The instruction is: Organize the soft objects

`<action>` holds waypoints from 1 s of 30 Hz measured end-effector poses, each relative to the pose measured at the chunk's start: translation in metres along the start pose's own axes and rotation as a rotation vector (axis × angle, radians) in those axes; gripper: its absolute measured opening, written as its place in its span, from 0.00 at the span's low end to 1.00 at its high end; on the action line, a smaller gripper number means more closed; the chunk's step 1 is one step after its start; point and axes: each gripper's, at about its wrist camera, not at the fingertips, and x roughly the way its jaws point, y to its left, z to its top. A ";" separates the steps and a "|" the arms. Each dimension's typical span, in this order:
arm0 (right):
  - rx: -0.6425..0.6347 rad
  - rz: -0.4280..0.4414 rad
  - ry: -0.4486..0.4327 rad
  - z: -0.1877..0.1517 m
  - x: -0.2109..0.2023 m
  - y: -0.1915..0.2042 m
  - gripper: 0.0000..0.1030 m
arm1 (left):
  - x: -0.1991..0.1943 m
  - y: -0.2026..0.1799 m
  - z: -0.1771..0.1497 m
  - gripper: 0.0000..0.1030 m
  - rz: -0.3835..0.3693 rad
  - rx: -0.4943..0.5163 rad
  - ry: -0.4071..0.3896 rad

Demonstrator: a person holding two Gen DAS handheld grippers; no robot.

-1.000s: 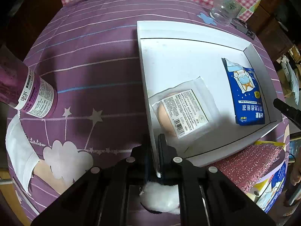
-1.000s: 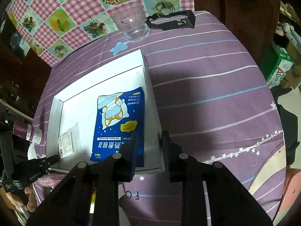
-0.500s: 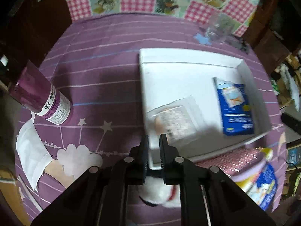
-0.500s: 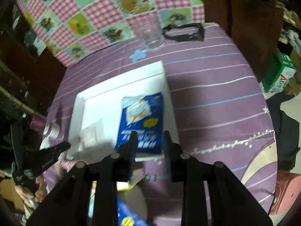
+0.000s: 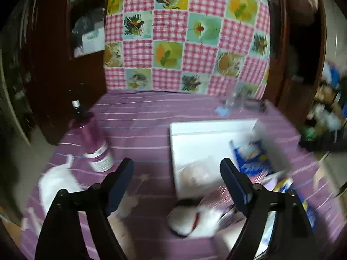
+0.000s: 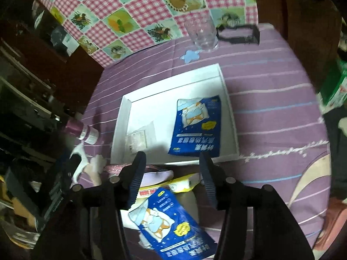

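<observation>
A white tray (image 6: 229,117) sits on the purple tablecloth and holds a blue eye-mask packet (image 6: 196,127) and a clear packet with a beige sponge (image 6: 138,139). The tray also shows in the blurred left wrist view (image 5: 201,127). My left gripper (image 5: 176,169) is open and empty, above a white fluffy plush (image 5: 190,218) lying by the tray's near edge. My right gripper (image 6: 172,161) is open and empty, above a second blue packet (image 6: 167,221), a yellow-white pack (image 6: 173,185) and a pink glittery sponge (image 6: 117,169).
A purple bottle (image 5: 93,143) lies left of the tray, with a white face mask (image 5: 58,184) near it. A glass (image 6: 202,34) and a black clip (image 6: 238,34) stand at the table's far side. A checkered cloth (image 5: 186,34) hangs behind.
Both grippers have opened and pulled back and up from the tray. The left one had its fingers closed at the tray's near edge; it now looks across the table, blurred.
</observation>
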 end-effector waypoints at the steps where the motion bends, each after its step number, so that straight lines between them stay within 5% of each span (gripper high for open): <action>1: -0.009 -0.020 -0.051 0.001 -0.007 0.004 0.51 | -0.002 -0.002 -0.003 0.82 0.010 0.011 -0.005; 5: -0.079 -0.161 -0.337 -0.008 -0.041 0.021 0.51 | -0.003 -0.002 -0.024 0.82 -0.036 0.008 -0.027; 7: -0.091 -0.258 -0.370 -0.011 -0.044 0.026 0.51 | 0.001 0.003 -0.030 0.82 -0.108 -0.034 0.016; 10: -0.062 -0.243 -0.308 -0.011 -0.036 0.024 0.51 | 0.014 0.013 -0.034 0.81 -0.227 -0.151 0.119; 14: -0.037 -0.151 -0.185 -0.007 -0.013 0.020 0.51 | 0.019 0.019 -0.040 0.79 -0.282 -0.236 0.171; 22: -0.094 -0.006 0.105 -0.018 0.018 0.032 0.51 | 0.019 0.009 -0.043 0.78 -0.303 -0.180 0.194; 30: -0.089 0.018 0.162 -0.026 0.032 0.032 0.51 | 0.021 0.007 -0.046 0.78 -0.274 -0.159 0.222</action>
